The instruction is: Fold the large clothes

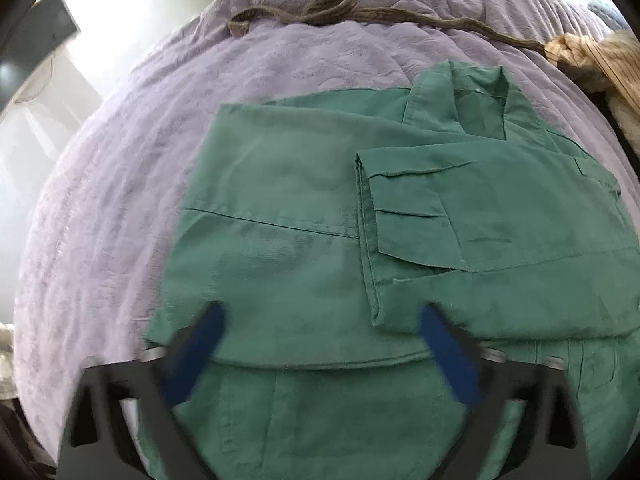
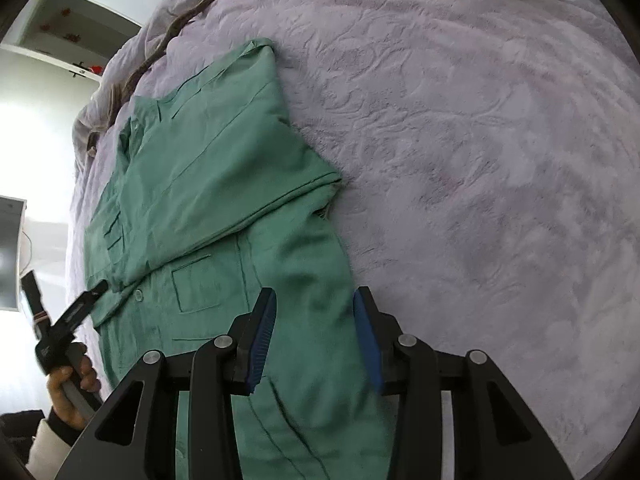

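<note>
Green cotton work shirt [image 1: 320,208], part-folded, lies flat on the lilac quilted bedspread [image 1: 120,168] beneath the left gripper [image 1: 320,320] and right gripper [image 2: 314,300], both with fingers apart, clamping nothing.

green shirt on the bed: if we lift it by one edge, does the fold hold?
Probably not: the green shirt looks thin and floppy, its folded sleeve lying loose. It would likely drag on the textured purple bedspread.
</note>
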Demonstrator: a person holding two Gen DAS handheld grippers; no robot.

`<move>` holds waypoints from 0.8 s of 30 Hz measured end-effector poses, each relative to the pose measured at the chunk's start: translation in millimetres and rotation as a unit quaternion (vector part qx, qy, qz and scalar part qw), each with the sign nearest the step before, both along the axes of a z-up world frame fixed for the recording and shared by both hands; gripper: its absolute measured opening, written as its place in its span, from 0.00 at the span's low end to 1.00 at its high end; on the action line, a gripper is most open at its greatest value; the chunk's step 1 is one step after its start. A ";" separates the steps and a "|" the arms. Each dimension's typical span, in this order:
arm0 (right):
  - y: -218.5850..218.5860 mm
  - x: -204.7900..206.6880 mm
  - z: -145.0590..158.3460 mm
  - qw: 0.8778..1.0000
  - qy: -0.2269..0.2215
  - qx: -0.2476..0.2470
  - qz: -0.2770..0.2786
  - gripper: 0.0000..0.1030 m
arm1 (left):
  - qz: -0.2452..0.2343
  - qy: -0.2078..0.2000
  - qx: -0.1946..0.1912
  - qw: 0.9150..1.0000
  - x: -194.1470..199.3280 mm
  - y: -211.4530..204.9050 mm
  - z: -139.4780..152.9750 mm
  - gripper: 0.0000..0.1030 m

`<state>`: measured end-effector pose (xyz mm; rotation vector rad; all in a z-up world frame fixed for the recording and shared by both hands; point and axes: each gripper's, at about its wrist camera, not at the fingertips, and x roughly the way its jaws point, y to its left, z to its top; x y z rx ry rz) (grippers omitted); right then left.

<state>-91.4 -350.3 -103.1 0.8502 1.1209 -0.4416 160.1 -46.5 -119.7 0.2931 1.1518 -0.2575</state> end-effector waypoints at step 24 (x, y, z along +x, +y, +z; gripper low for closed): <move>18.7 -7.0 36.7 1.000 0.008 -0.028 0.005 0.45 | 0.011 0.081 -0.032 0.996 -7.5 31.7 -1.9 0.22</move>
